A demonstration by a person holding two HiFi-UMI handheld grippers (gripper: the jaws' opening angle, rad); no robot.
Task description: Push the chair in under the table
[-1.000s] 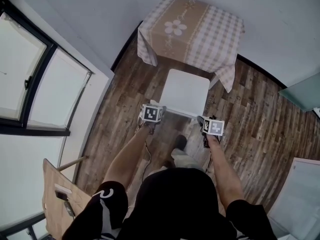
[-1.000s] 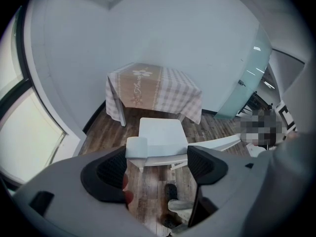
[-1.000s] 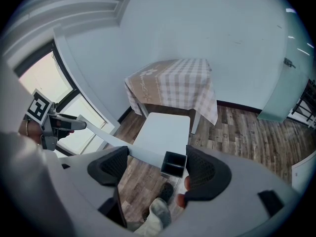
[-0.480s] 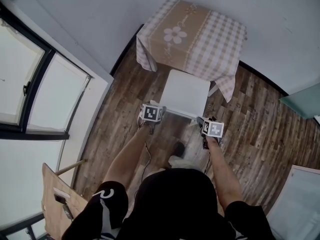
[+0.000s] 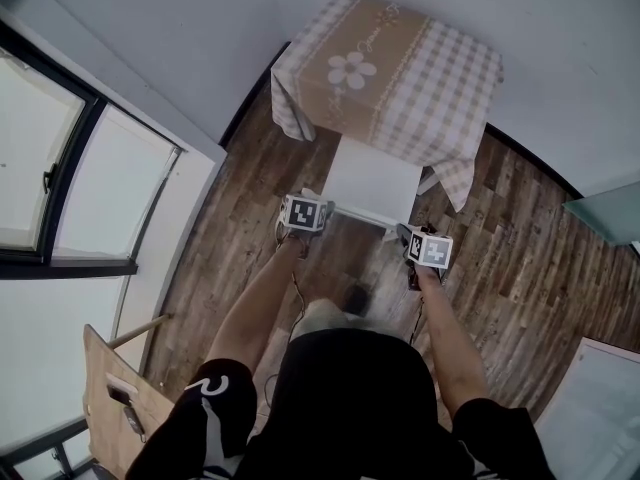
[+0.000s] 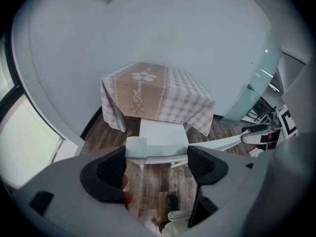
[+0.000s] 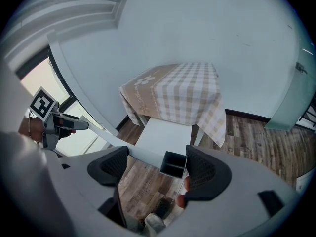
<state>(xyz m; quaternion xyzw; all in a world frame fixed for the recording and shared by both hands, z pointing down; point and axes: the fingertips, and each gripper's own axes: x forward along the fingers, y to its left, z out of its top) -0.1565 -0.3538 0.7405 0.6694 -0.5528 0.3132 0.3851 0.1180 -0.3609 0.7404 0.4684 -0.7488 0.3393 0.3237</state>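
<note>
A white chair (image 5: 372,180) stands on the wood floor with the far part of its seat under the checked tablecloth of a small table (image 5: 385,63). My left gripper (image 5: 308,208) is at the left end of the chair's top back rail and my right gripper (image 5: 425,246) at the right end. In the left gripper view the jaws (image 6: 158,162) stand wide apart, with the rail's end (image 6: 136,147) against the left one. The right gripper view shows the jaws (image 7: 158,167) open too, the rail's hollow end (image 7: 174,164) beside the right one.
The table stands against a pale wall. A large window (image 5: 70,168) runs along the left. A teal glass panel (image 5: 605,193) is at the right, a wooden board (image 5: 115,398) at the lower left. The person's foot (image 5: 355,293) is behind the chair.
The chair has slid toward the table, so more of its seat lies under the cloth. Both grippers moved forward with the back rail, and the person stepped closer.
</note>
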